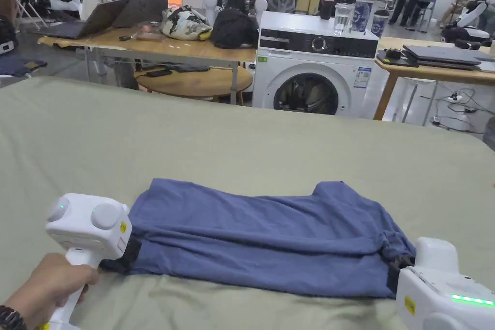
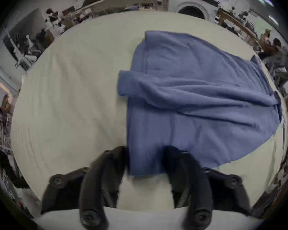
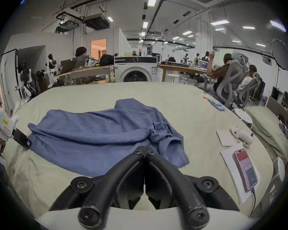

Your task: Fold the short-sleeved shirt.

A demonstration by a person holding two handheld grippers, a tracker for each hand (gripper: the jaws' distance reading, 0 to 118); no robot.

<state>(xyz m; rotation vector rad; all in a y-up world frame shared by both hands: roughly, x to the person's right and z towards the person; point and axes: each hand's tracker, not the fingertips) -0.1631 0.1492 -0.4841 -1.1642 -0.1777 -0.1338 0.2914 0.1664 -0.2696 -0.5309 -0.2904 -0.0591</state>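
Observation:
A blue short-sleeved shirt (image 1: 261,239) lies lengthwise and partly folded on the pale green sheet (image 1: 241,152), with one sleeve pointing to the far side. My left gripper (image 1: 126,256) sits at the shirt's left end. In the left gripper view the shirt (image 2: 198,100) has its near corner between the parted jaws of that gripper (image 2: 145,157), which is open. My right gripper (image 1: 397,268) is at the shirt's right end, where the fabric gathers. In the right gripper view its jaws (image 3: 145,148) are closed together at the edge of the shirt (image 3: 98,137), apparently pinching it.
A phone on paper (image 3: 244,168), a white device (image 3: 241,134) and a pillow (image 3: 269,130) lie on the sheet's right side. Beyond the far edge stand a washing machine (image 1: 309,70) and wooden tables (image 1: 193,50) with laptops, where people sit.

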